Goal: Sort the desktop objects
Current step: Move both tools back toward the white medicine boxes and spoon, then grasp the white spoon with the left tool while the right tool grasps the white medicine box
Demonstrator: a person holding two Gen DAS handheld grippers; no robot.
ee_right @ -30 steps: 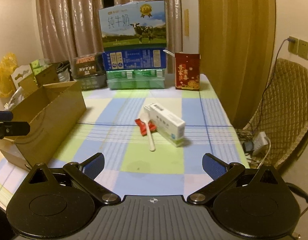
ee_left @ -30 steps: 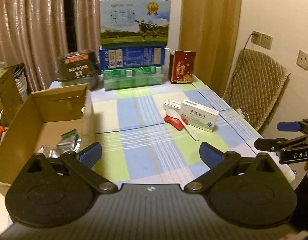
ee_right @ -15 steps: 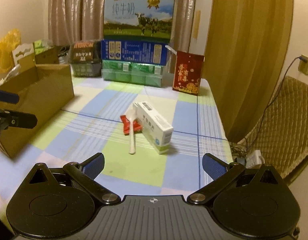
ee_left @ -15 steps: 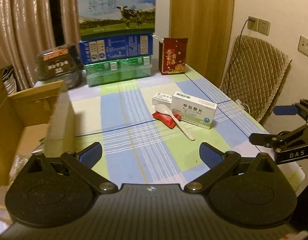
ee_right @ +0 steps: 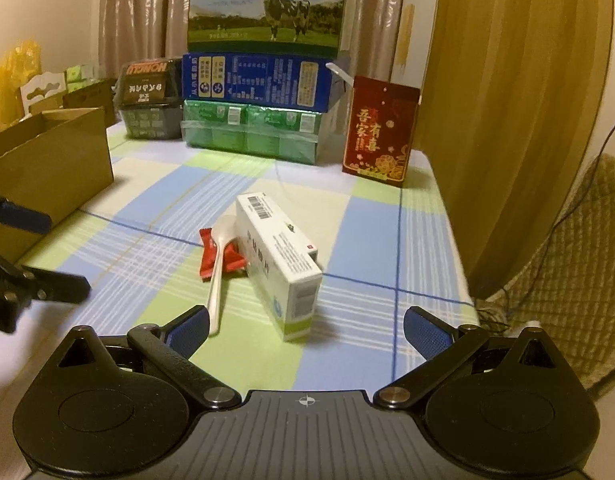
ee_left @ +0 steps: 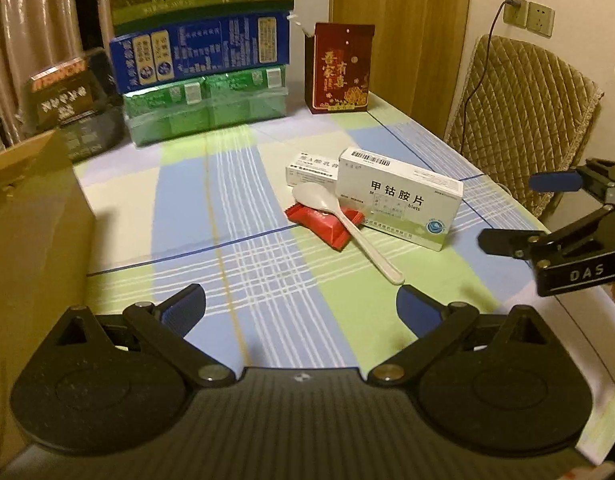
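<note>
In the left wrist view, the left gripper (ee_left: 301, 306) hangs above the checked tablecloth (ee_left: 263, 264) with its blue-padded fingers spread wide and nothing between them. Ahead lie a white spoon (ee_left: 339, 220) resting across a red packet (ee_left: 327, 224), a large white medicine box (ee_left: 399, 210) touching them, and a smaller white box (ee_left: 311, 168) just behind, which only this view shows clearly. The cardboard box (ee_left: 31, 220) stands at the left edge, its inside hidden. The right gripper (ee_left: 507, 212) enters from the right, spread apart. In the right wrist view, the right gripper (ee_right: 305, 326) is likewise wide open and empty, close to the medicine box (ee_right: 279, 256), the spoon (ee_right: 219, 268) and the red packet (ee_right: 217, 258). Here the milk carton (ee_right: 267, 0) tops the far stack in full, and the left gripper (ee_right: 47, 254) shows at left beside the cardboard box (ee_right: 55, 160).
</note>
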